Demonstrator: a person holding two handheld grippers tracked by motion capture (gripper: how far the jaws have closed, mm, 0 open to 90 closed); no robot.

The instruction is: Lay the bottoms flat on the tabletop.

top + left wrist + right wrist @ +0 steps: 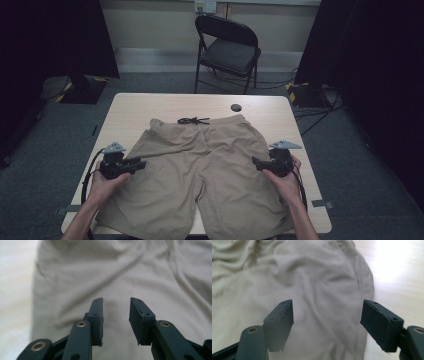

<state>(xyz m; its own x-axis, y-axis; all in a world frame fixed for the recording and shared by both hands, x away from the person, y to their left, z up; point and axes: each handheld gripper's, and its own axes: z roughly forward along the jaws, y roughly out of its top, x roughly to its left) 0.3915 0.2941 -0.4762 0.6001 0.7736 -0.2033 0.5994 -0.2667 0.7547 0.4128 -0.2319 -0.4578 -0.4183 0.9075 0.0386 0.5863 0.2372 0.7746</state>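
High view showed the khaki shorts [200, 160] spread flat on the table [135, 105], the left gripper [141, 163] and right gripper [255, 161] both gaping above the side seams — a shallow bite there would likely slip off, or bunch the cloth.

I count one pair of khaki shorts [200, 165] spread on one wooden table [150, 105], with one black drawstring [192, 120] knotted at the waistband. One small dark round disc [236, 107] sits beyond it. One black folding chair [228, 47] stands behind. I hold two grippers: my left gripper [144, 163] and my right gripper [254, 161].
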